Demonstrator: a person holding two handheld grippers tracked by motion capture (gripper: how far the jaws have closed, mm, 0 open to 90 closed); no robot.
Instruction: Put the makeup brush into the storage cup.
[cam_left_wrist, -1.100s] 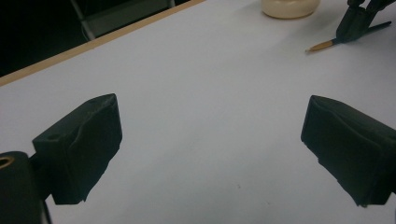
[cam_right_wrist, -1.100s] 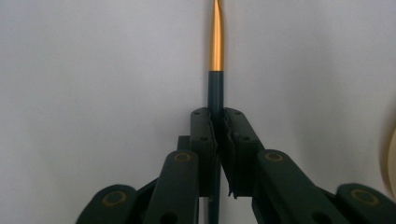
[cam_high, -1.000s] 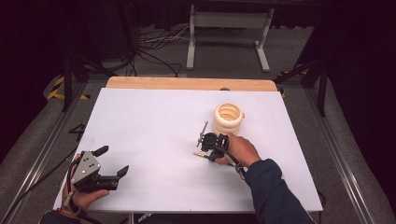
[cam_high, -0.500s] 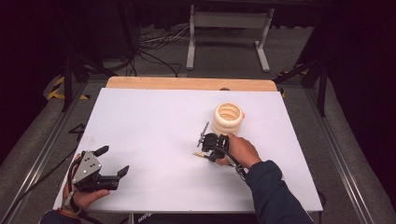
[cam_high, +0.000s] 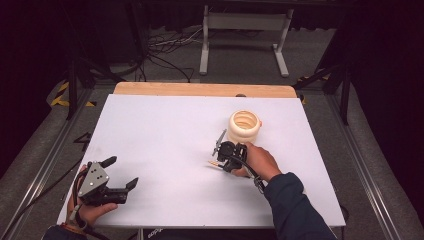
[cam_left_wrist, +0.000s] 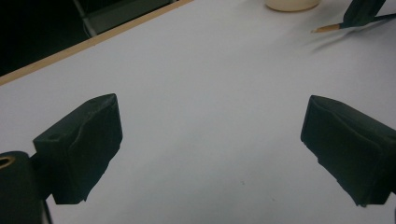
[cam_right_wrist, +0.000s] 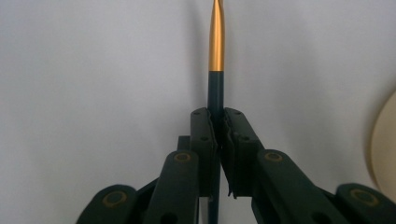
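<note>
My right gripper (cam_high: 222, 161) is shut on a dark teal pen with a gold tip (cam_high: 213, 163), low over the white tabletop. In the right gripper view the jaws (cam_right_wrist: 218, 114) pinch the pen's (cam_right_wrist: 216, 51) barrel, and its gold end points away over the white surface. A cream ribbed cup (cam_high: 244, 126) stands just behind that hand, apart from the gripper. My left gripper (cam_high: 121, 172) rests open near the front left corner with nothing between its jaws (cam_left_wrist: 210, 149). From the left gripper view, the pen tip (cam_left_wrist: 327, 28) and the cup's base (cam_left_wrist: 292, 4) lie far off.
The white board (cam_high: 165, 135) covers the table, with a wooden strip (cam_high: 200, 90) along its far edge. Beyond it are a dark floor, cables and a metal stand (cam_high: 245, 22). The cup's rim (cam_right_wrist: 386, 140) shows at the right edge of the right gripper view.
</note>
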